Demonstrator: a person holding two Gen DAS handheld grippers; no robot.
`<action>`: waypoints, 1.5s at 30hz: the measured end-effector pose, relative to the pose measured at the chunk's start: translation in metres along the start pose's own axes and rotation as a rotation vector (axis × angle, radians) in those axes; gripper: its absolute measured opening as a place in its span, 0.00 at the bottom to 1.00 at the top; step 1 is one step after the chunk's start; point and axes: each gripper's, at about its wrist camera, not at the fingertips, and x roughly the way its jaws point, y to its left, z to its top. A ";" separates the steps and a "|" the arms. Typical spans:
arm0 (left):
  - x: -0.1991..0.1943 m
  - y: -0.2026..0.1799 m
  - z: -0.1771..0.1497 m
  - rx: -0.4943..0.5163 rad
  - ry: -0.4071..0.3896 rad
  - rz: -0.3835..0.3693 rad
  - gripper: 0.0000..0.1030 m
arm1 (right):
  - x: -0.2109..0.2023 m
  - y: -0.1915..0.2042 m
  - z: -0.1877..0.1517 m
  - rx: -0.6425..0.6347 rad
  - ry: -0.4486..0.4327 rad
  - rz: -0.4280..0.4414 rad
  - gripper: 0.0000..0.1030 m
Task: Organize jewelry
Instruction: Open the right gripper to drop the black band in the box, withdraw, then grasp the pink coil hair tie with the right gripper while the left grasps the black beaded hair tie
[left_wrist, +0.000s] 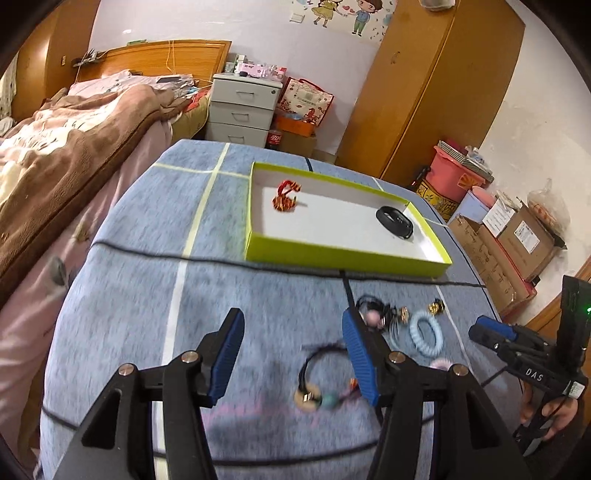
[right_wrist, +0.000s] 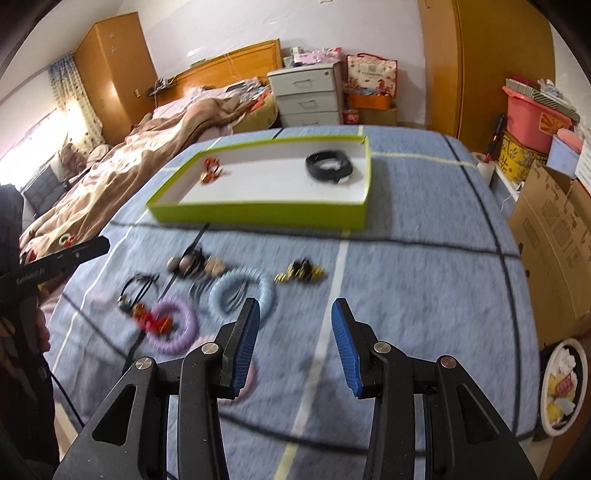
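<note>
A shallow lime-green box (left_wrist: 343, 258) (right_wrist: 258, 214) lies on the blue checked cloth. It holds a red-orange bracelet (left_wrist: 285, 196) (right_wrist: 209, 170) and a black band (left_wrist: 394, 221) (right_wrist: 328, 166). Loose jewelry lies in front of it: a light blue ring (left_wrist: 424, 332) (right_wrist: 240, 291), a purple ring (right_wrist: 173, 325), gold pieces (left_wrist: 436, 306) (right_wrist: 301, 273), a black cord bracelet with beads (left_wrist: 321, 380) (right_wrist: 138, 291) and a dark bead cluster (right_wrist: 192, 264). My left gripper (left_wrist: 291, 356) is open above the cord bracelet. My right gripper (right_wrist: 295, 343) is open and empty over bare cloth.
The table's cloth (left_wrist: 147, 295) ends near a bed (left_wrist: 55, 155) on the left. A white drawer unit (left_wrist: 240, 110) and a wooden wardrobe (left_wrist: 424, 92) stand behind. Cardboard boxes (right_wrist: 554, 240) and a pink bucket (right_wrist: 532, 110) crowd the right side. A white bowl (right_wrist: 561, 384) sits low on the right.
</note>
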 end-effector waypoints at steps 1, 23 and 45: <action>-0.002 0.001 -0.005 0.003 0.000 0.007 0.56 | 0.000 0.004 -0.005 -0.005 0.010 0.018 0.41; 0.016 -0.004 -0.042 0.016 0.104 0.002 0.56 | 0.013 0.040 -0.038 -0.159 0.073 -0.090 0.23; 0.026 -0.014 -0.037 0.034 0.071 0.052 0.56 | 0.011 0.037 -0.041 -0.139 0.052 -0.073 0.10</action>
